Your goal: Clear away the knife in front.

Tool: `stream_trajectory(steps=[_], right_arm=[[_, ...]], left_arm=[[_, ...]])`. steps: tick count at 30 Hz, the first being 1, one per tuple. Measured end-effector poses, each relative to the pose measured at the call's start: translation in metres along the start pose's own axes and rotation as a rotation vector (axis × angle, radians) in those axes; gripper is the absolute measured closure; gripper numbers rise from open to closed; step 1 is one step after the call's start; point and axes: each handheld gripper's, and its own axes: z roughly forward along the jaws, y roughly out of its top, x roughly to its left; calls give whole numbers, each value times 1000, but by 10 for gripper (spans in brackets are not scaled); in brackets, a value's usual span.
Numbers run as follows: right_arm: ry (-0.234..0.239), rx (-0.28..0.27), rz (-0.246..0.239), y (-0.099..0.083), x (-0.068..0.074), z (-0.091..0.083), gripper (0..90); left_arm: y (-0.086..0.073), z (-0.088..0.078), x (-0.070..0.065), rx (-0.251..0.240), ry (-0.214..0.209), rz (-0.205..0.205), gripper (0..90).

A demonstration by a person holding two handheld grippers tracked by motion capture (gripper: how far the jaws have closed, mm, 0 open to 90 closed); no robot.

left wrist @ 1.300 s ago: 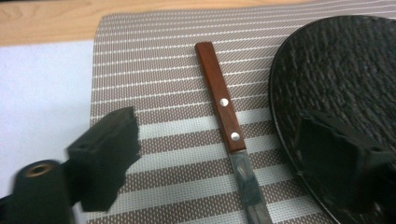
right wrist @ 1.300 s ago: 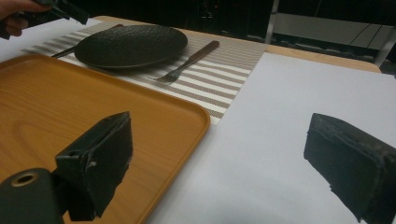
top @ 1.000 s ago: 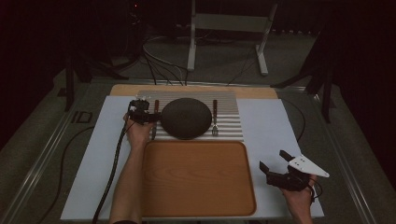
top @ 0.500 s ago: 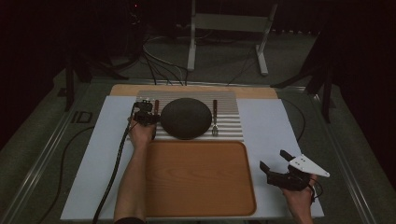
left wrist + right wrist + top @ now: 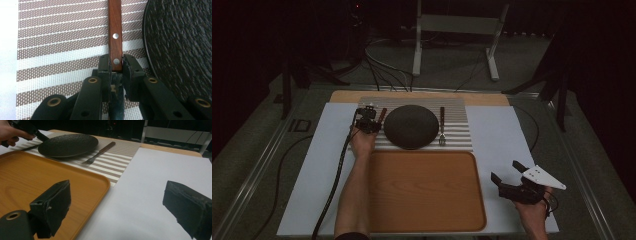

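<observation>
1. The left gripper (image 5: 116, 65) is clamped on the near end of a wooden knife handle (image 5: 115, 37), its pads pinching both sides just at the lower rivet. Its jaws have just been closing, and the handle sits between them.
2. In the high view that left gripper (image 5: 371, 121) sits in the upper left, at the left edge of the striped placemat (image 5: 457, 137), with the knife just beside the dark plate (image 5: 411, 126).
3. Gripping the handle rather than the blade probably gives the pads a flat, thick surface, so the knife can lift without tipping.
4. The fork (image 5: 442, 127) lies on the mat at the plate's right side, untouched.
5. The orange tray (image 5: 422, 192) lies bare in the lower centre, directly below the mat, likely the place for the setting.
6. The right gripper (image 5: 512, 181) is spread wide and holds nothing, over the white sheet (image 5: 502, 135) at lower right, clear of the tray.
</observation>
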Motion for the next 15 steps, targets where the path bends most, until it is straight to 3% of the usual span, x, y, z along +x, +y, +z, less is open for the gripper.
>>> stream_trajectory(steps=[15], right_arm=[[3,8,-4,0,1,1,80]], left_arm=[[-1,-18,2,-43,5,8,784]])
